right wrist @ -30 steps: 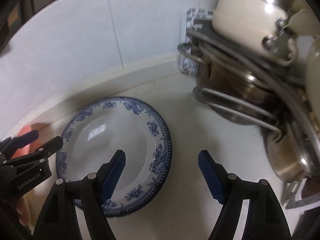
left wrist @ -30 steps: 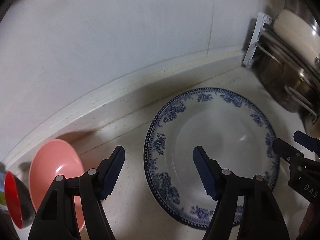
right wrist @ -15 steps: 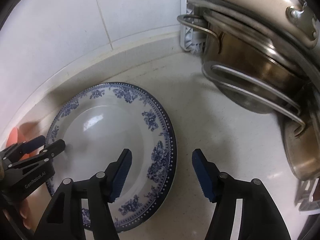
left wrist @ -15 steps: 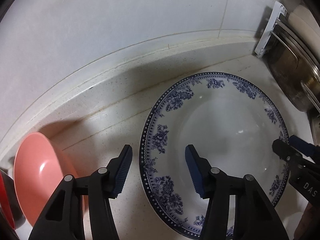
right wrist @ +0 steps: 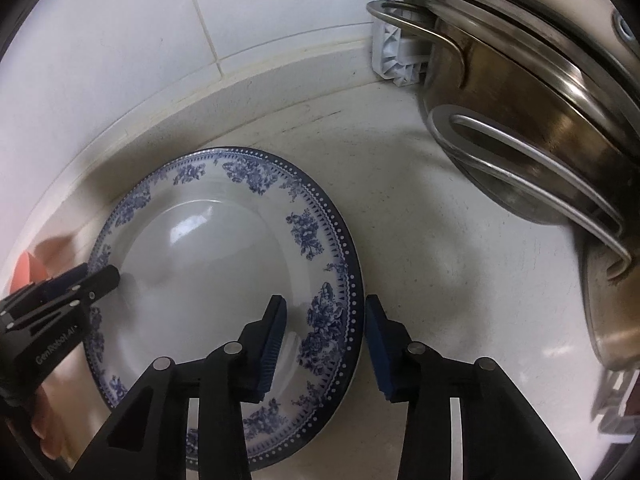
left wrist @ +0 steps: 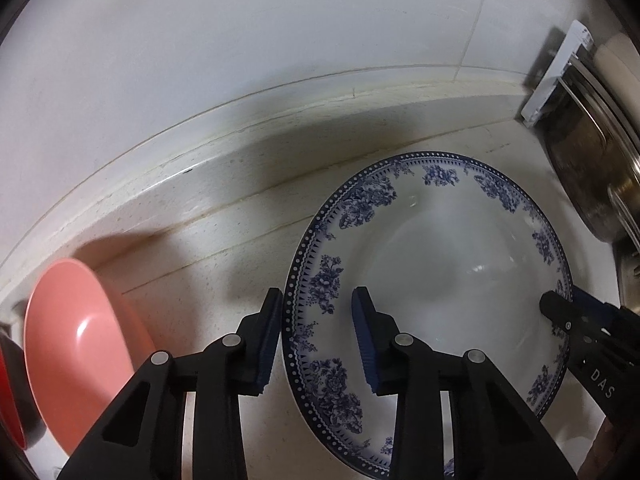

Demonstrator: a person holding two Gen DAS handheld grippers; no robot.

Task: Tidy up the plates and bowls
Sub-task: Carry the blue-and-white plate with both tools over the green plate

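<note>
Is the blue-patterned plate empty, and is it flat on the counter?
Empty: the plate shows only bare glaze. It looks flat on the counter, though lift cannot be ruled out.

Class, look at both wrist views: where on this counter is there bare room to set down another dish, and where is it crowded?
Bare counter lies between the blue-patterned plate and the steel pots, and between the plate and the pink bowl. It is crowded at the plate, where the left gripper and right gripper straddle opposite rims.

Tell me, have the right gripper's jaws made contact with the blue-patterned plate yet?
Cannot tell. In the right wrist view the right gripper is open, its jaws straddling the plate rim, but neither view plainly shows contact or a gap.
</note>
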